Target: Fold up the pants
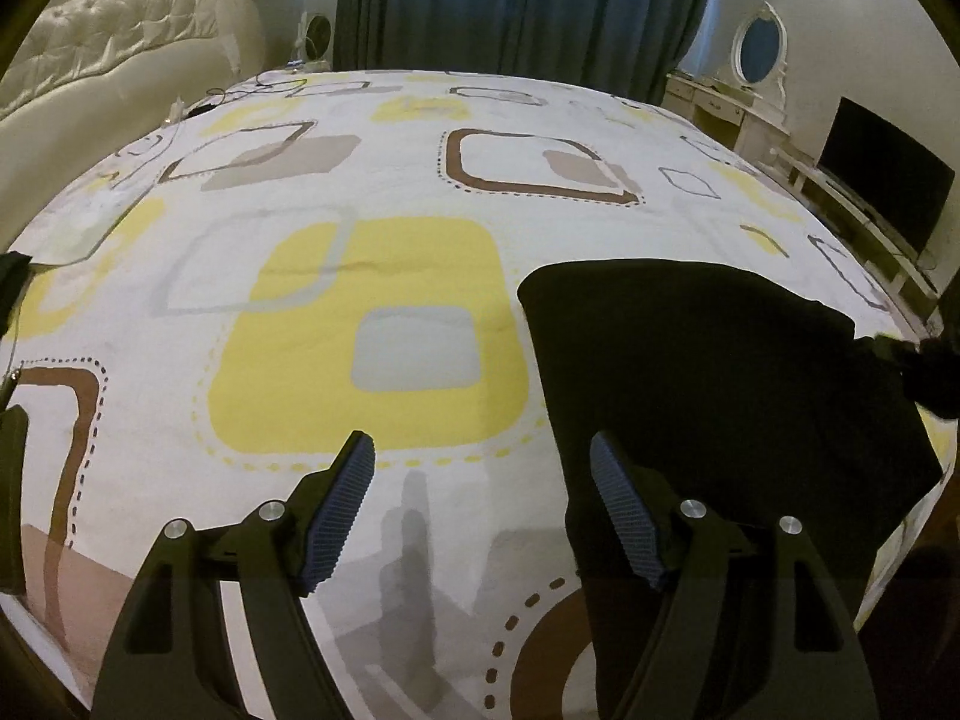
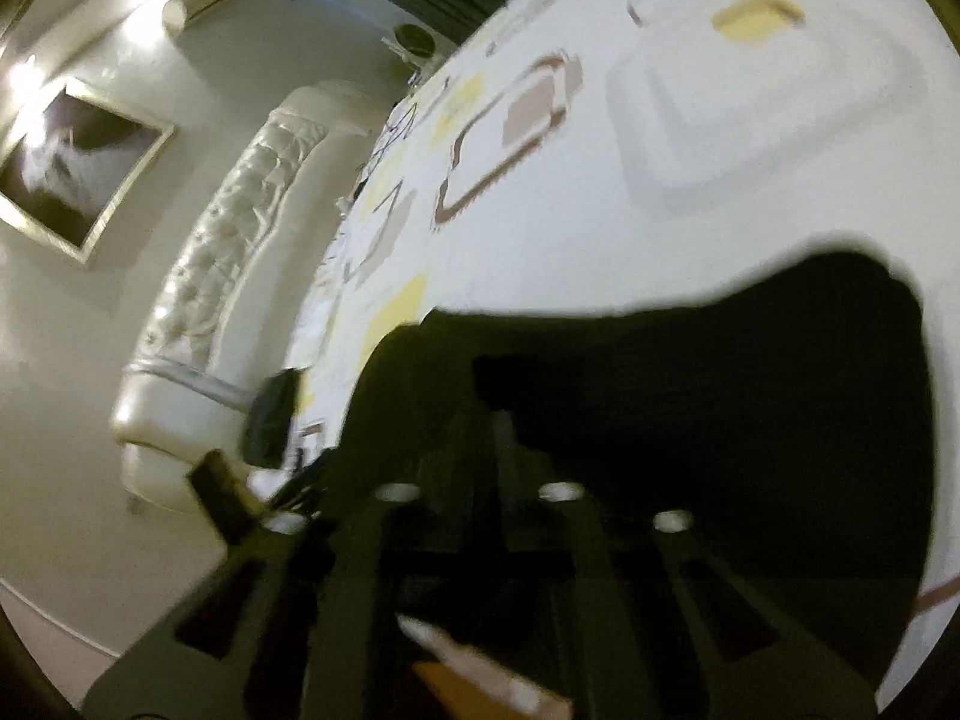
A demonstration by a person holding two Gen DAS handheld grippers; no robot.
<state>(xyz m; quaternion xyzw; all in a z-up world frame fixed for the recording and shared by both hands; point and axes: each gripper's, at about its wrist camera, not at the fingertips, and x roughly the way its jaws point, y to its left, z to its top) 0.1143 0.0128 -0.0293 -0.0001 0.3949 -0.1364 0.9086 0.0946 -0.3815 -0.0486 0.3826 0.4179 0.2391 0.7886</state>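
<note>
The pants are black, plain and matte, lying flat on the bed near its right edge. They form a broad folded slab, smooth on top, with a straight left edge and a rounded far corner. In the blurred right wrist view they show only as a dark mass.

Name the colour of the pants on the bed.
Plain black pants, no visible pattern; clearest in the left wrist view, against the patterned bedsheet.
</note>
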